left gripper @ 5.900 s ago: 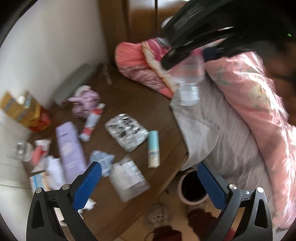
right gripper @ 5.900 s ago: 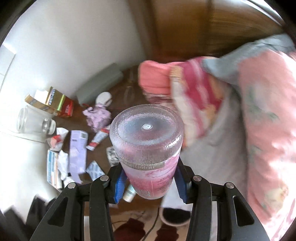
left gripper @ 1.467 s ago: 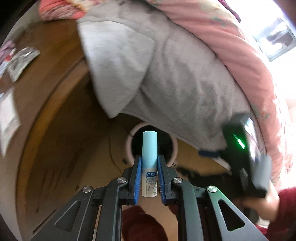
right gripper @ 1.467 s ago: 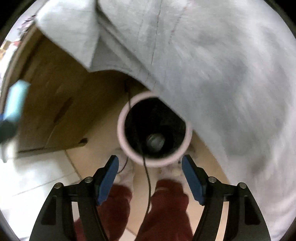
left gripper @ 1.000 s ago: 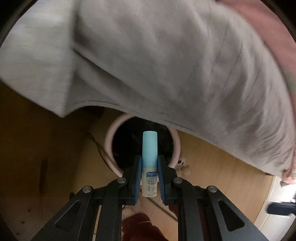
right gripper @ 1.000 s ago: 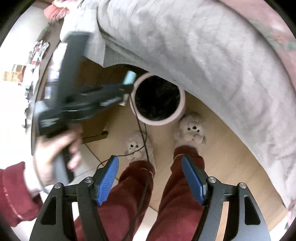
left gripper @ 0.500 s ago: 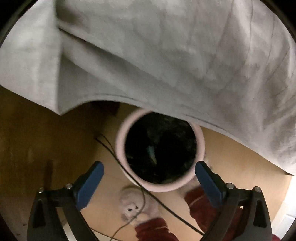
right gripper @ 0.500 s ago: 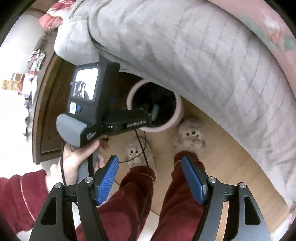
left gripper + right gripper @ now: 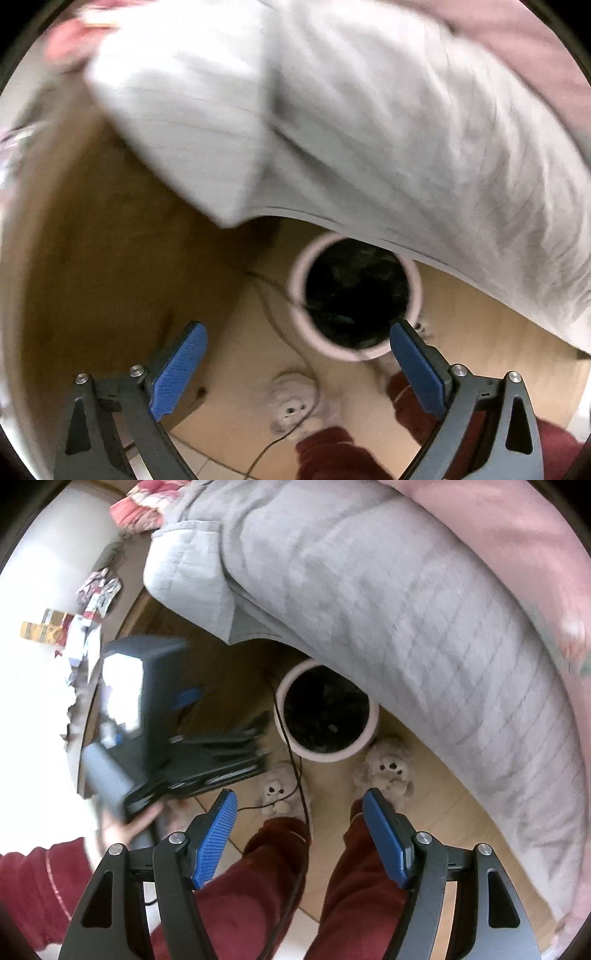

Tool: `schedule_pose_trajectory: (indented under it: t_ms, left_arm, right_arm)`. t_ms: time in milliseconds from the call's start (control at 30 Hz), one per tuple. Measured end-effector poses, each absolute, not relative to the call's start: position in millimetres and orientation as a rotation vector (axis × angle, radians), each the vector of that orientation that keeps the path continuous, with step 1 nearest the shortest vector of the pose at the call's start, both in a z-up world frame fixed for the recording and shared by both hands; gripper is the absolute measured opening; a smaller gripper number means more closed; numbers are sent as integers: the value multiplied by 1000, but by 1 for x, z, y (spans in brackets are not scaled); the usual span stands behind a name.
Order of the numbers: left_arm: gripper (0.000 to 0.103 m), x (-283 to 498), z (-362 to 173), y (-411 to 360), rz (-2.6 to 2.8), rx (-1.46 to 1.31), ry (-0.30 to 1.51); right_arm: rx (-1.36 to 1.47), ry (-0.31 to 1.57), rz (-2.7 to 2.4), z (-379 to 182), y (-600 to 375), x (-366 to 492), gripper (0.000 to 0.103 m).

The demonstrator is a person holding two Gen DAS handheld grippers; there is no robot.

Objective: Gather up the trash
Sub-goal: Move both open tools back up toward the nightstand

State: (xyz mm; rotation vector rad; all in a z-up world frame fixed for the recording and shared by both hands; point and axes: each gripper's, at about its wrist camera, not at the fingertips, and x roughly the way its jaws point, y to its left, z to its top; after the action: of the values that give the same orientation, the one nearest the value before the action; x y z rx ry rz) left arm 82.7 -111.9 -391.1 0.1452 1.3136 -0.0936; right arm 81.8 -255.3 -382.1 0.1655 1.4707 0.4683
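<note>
gone from the left gripper [image 9: 295, 363] is the blue tube, dropped into the pink bin [image 9: 354, 299]; both grippers gape empty; remaining wrappers [image 9: 94, 594] along the table's far edge look light, crinkly; right gripper [image 9: 299, 830] should pinch mid-fold.

The bin [image 9: 355, 302] is standing on the floor [image 9: 480, 332] (partly under the overhanging quilt [image 9: 369, 129]), slippers [image 9: 384, 768] just before it.

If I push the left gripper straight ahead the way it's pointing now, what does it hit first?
Probably the wooden side panel or the floor just left of the pink bin. The open left gripper aims between them, not into the bin's mouth; depth is unclear in this blurred view.
</note>
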Motion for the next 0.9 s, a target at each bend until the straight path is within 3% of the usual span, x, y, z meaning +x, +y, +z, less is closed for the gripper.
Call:
schedule_pose_trajectory:
  t_ms: [500,667,900]
  left_arm:
    - [99,-24,-171,50,271,-31,1034]
    - [99,-53,-122,71,356,-32,966]
    - [99,-78,-91,66,371,-3,914]
  right_arm:
    - [-45,1348,725,-257,-177,40,69]
    - [-106,1344,784,-230,-148,23,69]
    - [-223,1324,856,-201,-123,7,69]
